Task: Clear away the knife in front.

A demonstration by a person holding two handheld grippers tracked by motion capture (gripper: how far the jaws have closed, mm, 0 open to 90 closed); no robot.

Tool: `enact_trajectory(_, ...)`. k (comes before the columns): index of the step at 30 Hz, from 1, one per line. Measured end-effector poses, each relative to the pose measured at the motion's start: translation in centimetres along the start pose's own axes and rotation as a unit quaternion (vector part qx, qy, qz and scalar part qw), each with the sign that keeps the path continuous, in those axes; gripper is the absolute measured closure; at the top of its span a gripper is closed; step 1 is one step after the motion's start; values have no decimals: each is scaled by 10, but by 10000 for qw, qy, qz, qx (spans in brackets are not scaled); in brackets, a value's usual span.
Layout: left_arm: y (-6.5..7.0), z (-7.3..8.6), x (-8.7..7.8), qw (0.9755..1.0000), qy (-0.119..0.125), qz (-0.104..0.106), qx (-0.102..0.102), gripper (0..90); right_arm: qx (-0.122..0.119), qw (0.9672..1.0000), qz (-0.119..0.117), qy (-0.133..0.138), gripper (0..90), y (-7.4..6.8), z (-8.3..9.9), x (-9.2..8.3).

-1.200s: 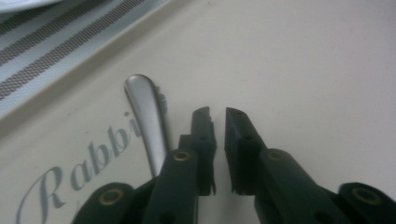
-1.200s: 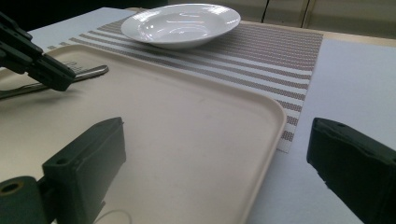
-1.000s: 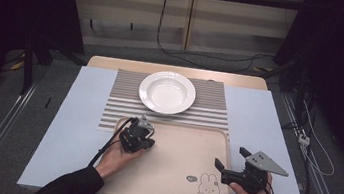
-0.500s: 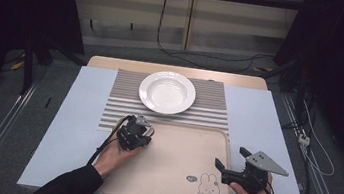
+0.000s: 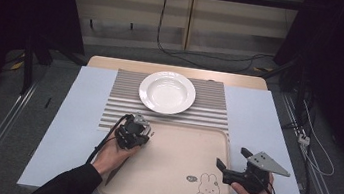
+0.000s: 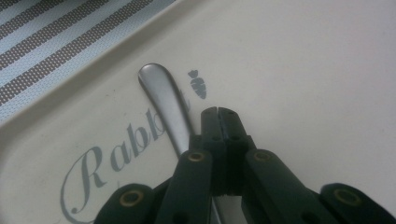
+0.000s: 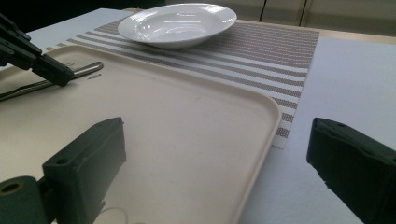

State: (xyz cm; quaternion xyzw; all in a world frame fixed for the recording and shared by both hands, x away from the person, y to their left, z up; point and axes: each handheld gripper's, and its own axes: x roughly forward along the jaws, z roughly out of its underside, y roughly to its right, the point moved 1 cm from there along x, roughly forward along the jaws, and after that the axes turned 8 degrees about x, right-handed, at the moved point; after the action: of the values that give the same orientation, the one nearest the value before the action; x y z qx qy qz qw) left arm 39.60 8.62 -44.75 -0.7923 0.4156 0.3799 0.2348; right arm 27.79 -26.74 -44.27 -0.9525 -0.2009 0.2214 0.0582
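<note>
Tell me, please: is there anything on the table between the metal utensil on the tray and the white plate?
Nothing visible stands between them. The metal utensil lies at the tray's far-left corner beside the shut left gripper. Between it and the white plate are the tray's low rim and bare striped placemat.

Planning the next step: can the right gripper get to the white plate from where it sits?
Probably yes. The right gripper is open and holds nothing, at the tray's right edge. The white plate sits on the striped mat beyond the tray, with nothing standing between them. The left gripper is off to the side.
</note>
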Motion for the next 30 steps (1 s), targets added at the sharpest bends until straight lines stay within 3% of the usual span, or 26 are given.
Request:
enact_trajectory(10, -4, 8, -6, 10000, -13, -28, 87, 900, -39, 10000, 12, -5, 45, -1, -1, 1)
enact_trajectory(19, -12, 16, -12, 9999, -6, 32, -124, 900, -68, 10000, 12, -16, 45, -2, -1, 2)
enact_trajectory(27, -4, 24, -20, 9998, -34, 124, -121, 900, -59, 10000, 13, -24, 44, -3, -1, 3)
enact_trajectory(30, -3, 28, -23, 9999, -48, 62, -104, 900, -71, 10000, 15, -14, 45, -3, -1, 3)
